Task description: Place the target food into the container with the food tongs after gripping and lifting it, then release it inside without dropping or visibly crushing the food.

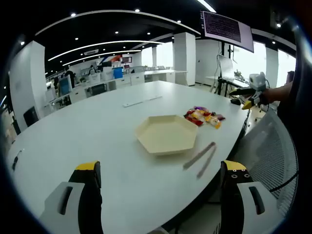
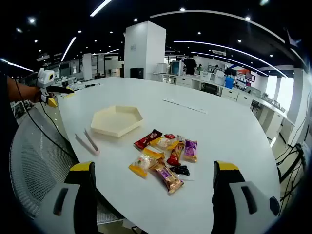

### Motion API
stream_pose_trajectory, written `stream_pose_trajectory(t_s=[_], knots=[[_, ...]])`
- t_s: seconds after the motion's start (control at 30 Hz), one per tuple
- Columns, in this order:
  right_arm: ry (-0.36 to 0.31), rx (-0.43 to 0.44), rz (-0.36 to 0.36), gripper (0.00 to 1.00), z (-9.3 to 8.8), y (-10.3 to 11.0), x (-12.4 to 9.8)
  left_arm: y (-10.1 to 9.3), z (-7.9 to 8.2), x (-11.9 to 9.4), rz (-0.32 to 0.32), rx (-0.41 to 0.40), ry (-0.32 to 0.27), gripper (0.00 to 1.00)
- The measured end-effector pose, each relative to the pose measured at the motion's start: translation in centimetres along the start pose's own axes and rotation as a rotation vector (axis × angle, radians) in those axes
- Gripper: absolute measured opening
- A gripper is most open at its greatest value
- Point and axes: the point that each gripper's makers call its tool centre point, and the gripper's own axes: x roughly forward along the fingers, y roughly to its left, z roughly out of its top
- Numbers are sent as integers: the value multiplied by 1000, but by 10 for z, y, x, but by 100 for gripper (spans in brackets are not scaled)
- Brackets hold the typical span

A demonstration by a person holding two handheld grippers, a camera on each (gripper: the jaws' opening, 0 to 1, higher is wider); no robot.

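Both claws, left (image 1: 161, 178) and right (image 2: 153, 178), gape empty above the worktop (image 2: 224, 131); the tongs (image 2: 87, 142) look light and springy, probably best pinched mid-arm, for lifting crinkly, slippery snacks (image 2: 165, 158) into the tray (image 2: 117, 120).

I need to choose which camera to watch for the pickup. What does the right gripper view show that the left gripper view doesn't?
Right gripper view alone: the wrapped snacks spread near enough to tell each packet apart, with the right gripper open just before them.

Left gripper view alone: the open left gripper and, closest to it, the hexagonal tray and tongs.

Both share the white table, tray, tongs and snack pile.
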Motion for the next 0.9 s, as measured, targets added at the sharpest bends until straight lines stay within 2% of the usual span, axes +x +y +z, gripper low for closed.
stream_pose_trajectory(t_s=[0.5, 0.9], knots=[[-6, 16, -3, 100, -1, -2, -2, -5, 1, 2, -17, 6, 10, 99], [-14, 12, 0, 100, 1, -1, -3, -10, 11, 8, -52, 51, 14, 99]])
